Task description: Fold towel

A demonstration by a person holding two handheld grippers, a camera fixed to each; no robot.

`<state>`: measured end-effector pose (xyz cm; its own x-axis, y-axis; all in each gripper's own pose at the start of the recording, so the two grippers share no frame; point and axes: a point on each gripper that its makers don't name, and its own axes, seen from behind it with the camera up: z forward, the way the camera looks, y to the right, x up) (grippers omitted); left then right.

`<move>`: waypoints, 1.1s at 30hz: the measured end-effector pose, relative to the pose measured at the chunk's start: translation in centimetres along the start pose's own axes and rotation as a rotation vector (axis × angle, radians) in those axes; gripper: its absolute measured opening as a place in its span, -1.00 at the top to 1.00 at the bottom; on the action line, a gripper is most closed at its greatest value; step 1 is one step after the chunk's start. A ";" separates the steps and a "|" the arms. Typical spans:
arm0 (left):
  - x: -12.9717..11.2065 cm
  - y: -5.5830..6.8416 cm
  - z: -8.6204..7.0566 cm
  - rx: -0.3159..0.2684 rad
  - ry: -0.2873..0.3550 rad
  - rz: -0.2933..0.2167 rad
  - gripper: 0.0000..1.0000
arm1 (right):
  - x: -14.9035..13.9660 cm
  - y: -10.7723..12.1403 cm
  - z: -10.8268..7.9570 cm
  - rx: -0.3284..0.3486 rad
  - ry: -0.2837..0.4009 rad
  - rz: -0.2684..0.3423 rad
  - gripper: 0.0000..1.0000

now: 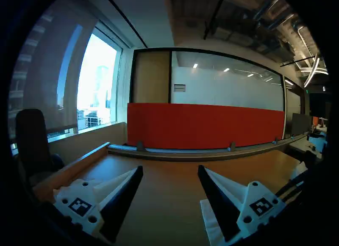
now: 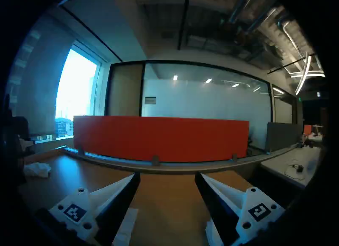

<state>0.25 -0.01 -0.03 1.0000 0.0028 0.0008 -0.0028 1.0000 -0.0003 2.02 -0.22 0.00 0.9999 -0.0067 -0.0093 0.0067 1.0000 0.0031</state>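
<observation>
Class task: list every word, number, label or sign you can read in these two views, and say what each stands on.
No text can be read.
Wall plaque: too blurred to read.
Square markers on left gripper and right gripper: coded patterns, no letters.

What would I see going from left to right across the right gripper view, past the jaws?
A crumpled white cloth → red divider panel → grey divider panel.

We note a red divider panel (image 1: 203,125) along the wooden table's (image 1: 169,191) far edge. A bright window (image 1: 97,81) stands to one side, with a dark chair (image 1: 29,140) near it.
</observation>
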 end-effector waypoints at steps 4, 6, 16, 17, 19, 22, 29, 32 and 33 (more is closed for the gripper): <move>1.1 0.0 -0.2 -0.001 -0.005 0.019 -0.92 | 1.6 -0.3 0.0 0.008 0.002 -0.007 -0.99; 1.5 0.1 -0.4 -0.002 -0.010 0.031 -0.92 | 2.0 -0.4 0.0 0.013 -0.006 -0.007 -1.00; 3.0 0.2 -1.5 -0.008 -0.037 0.073 -0.92 | 3.6 -1.0 0.1 0.035 -0.031 -0.016 -0.99; 3.0 0.3 -1.5 -0.012 -0.043 0.078 -0.92 | 3.7 -1.1 0.1 0.040 -0.037 -0.021 -1.00; 3.1 0.5 -1.7 -0.024 -0.054 0.087 -0.92 | 3.7 -1.5 0.1 0.059 -0.049 -0.030 -1.00; 3.0 0.9 -1.9 -0.047 -0.075 0.097 -0.92 | 3.8 -2.2 -0.1 0.095 -0.063 -0.047 -1.00; 2.5 2.5 -2.3 -0.134 -0.127 0.125 -0.92 | 3.8 -4.1 -0.4 0.189 -0.111 -0.080 -1.00; 1.9 3.7 -2.5 -0.188 -0.155 0.123 -0.92 | 3.0 -5.3 -0.7 0.247 -0.152 -0.083 -1.00; 1.7 4.0 -2.5 -0.203 -0.164 0.120 -0.92 | 2.8 -5.7 -0.8 0.267 -0.165 -0.087 -1.00</move>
<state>1.97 4.00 -2.58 0.9789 0.1377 0.1507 -0.1043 0.9720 -0.2106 4.73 -5.98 -0.88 0.9834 -0.1142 0.1407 0.0726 0.9596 0.2719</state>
